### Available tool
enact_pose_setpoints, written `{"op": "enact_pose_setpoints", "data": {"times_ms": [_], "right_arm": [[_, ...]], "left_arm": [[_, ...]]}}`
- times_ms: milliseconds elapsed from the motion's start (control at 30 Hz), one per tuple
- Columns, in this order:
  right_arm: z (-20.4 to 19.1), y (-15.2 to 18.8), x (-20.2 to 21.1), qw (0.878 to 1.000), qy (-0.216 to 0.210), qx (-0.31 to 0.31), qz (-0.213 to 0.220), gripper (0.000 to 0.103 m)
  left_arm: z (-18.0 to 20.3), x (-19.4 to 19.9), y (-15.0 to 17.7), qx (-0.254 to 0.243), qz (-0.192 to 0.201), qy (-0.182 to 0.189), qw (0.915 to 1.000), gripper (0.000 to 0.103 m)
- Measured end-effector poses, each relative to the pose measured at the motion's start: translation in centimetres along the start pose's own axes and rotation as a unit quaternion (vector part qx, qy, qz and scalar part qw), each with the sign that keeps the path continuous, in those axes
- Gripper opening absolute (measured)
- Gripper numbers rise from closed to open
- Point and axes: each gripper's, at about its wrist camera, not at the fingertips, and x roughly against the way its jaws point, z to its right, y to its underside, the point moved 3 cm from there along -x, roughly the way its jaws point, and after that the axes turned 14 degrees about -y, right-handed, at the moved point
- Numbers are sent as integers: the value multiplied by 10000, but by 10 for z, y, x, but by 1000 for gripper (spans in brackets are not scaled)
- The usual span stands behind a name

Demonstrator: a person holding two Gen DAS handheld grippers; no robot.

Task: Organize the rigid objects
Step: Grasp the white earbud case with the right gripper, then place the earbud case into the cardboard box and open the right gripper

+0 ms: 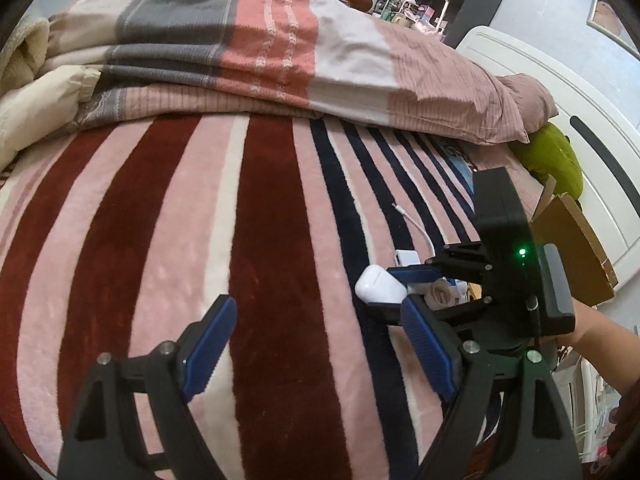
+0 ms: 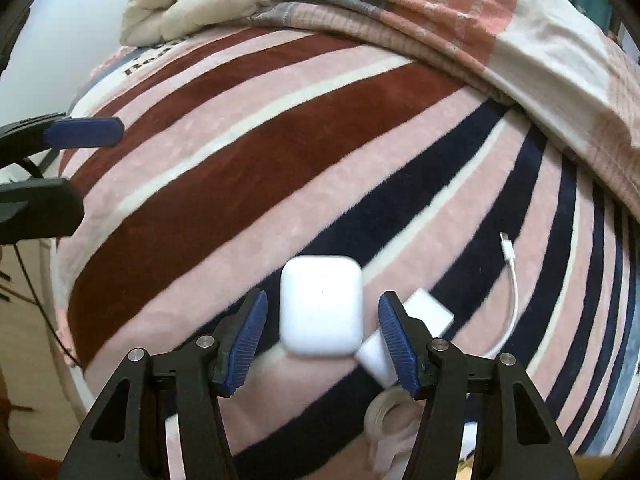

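Note:
A white earbud case (image 2: 321, 306) lies on the striped blanket, between the blue pads of my right gripper (image 2: 322, 322). The jaws are open and stand a little apart from the case on both sides. Behind the right pad lies a white adapter block (image 2: 430, 312) with a white cable (image 2: 512, 292). A clear tape roll (image 2: 390, 416) lies below it. In the left wrist view the case (image 1: 380, 288) sits between the right gripper's fingers, with the adapter (image 1: 406, 258) behind. My left gripper (image 1: 320, 344) is open and empty above the blanket, left of the case.
A folded quilt (image 1: 260, 40) and cream bedding (image 2: 192, 4) lie at the far side of the bed. A brown cardboard box (image 1: 576, 252) and a green item (image 1: 556, 156) sit at the right by the white bed frame (image 1: 560, 92). The left gripper's finger (image 2: 86, 132) shows at the left.

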Motion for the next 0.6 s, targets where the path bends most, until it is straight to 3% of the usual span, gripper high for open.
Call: {"op": "enact_pose_setpoints", "data": {"times_ms": [167,367,433,533,600], "right_arm": [[-8,1,5,9995,178,257,43,39],[-45,6,49,9965,-85,621,548,39],[-59,8,71,9942,-173,730,766,39],[-74,16,105,9894,-211,884,1136,39],[-78,22,131,9851,-307,911,1423,39]], "left_arm": [[6,-3,-6,-46,-50,111,9999,82],[33,13,-16,-194,36,639,9978,81],[49,23,-20,-306,91,867,9957,74],[70,37,-27,-454,158,1122,9925,50],[87,53,-32,-539,292,1561,9858,29]]}}
